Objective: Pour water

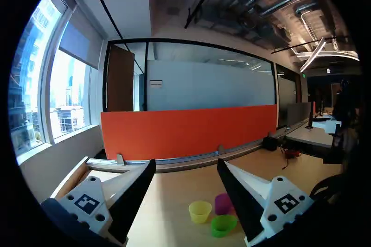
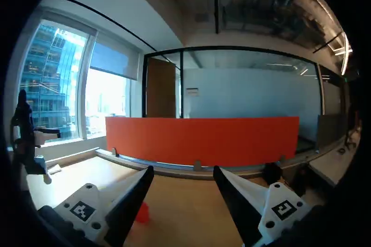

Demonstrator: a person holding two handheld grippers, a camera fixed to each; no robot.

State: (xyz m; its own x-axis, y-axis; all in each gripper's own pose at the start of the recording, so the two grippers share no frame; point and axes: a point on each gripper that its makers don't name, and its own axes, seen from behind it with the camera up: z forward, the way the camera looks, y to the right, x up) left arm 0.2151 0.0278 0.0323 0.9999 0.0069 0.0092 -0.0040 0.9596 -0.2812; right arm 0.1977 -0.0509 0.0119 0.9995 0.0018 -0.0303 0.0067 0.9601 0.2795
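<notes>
In the left gripper view, the left hand-held gripper stands wide open with nothing between its fingers. Low ahead of it, nearer its right finger, a yellow cup, a purple cup and a green cup cluster on the bench. In the right gripper view, the right hand-held gripper is equally wide and empty, and a red cup sits just beside its left finger.

The left claw and right claw are made of black tapered fingers on white plates. Square black-and-white tags and dark screw holes are carried on each plate.
</notes>
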